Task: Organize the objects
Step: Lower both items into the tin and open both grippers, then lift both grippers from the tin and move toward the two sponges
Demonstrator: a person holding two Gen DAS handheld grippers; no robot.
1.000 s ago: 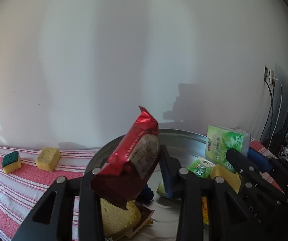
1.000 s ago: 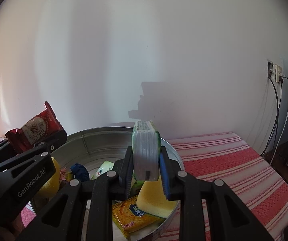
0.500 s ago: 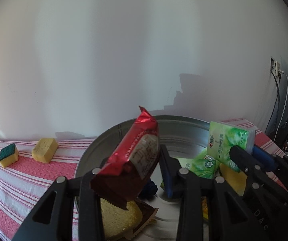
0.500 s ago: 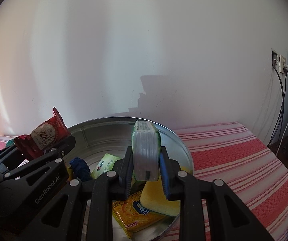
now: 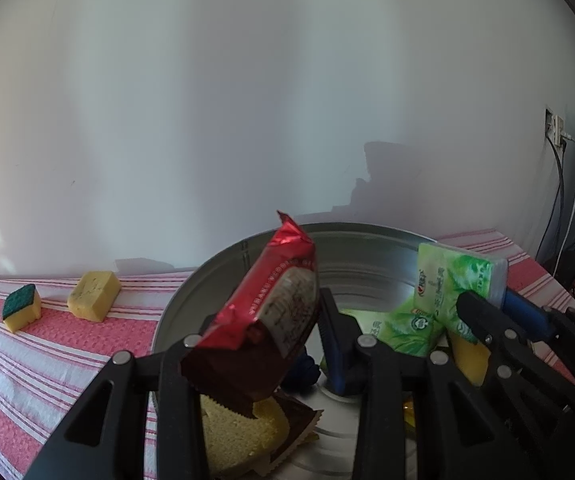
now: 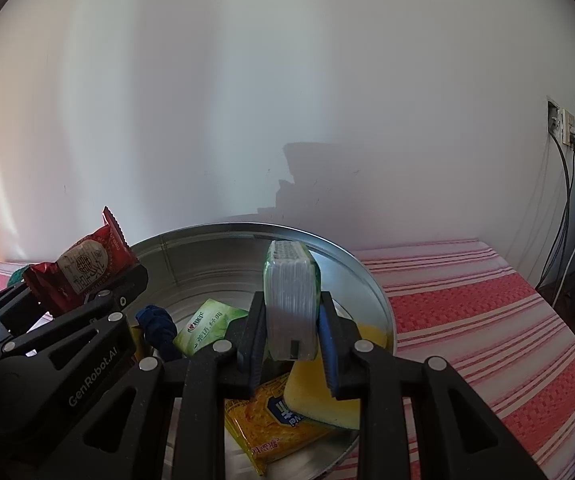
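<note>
Left gripper [image 5: 283,344] clamped on a red snack pack [image 5: 271,316], pack tilted, upper end leaning right, held above the near-left part of a round metal tub [image 5: 367,248]. Right gripper [image 6: 293,340] clamped on a green tissue pack [image 6: 291,300], held on edge, end-on to the right wrist camera, above the tub's near-right part. From the left wrist view the tissue pack [image 5: 453,284] shows its green printed face, pinched between the right gripper's fingers [image 5: 483,312]. From the right wrist view the left gripper [image 6: 99,280] sits at left with the snack pack [image 6: 83,268] in its jaws, over the tub's left rim [image 6: 247,228]. Inside the tub: a flat green sachet [image 6: 207,326], a dark blue bundle [image 6: 157,326], a yellow biscuit pack [image 6: 275,424], a yellow sponge [image 6: 319,396] lying partly over the biscuit pack, and, in the left wrist view, a pale cake slice [image 5: 235,436] on a brown wrapper under the left gripper. Tub stands on a tabletop covered by a red-and-white striped cloth [image 6: 487,320]. On the cloth, well left of the tub: a green-topped sponge [image 5: 21,312] and a plain yellow block [image 5: 93,290], near each other, apart. White wall behind; socket with cables [image 6: 563,124] at far right.
</note>
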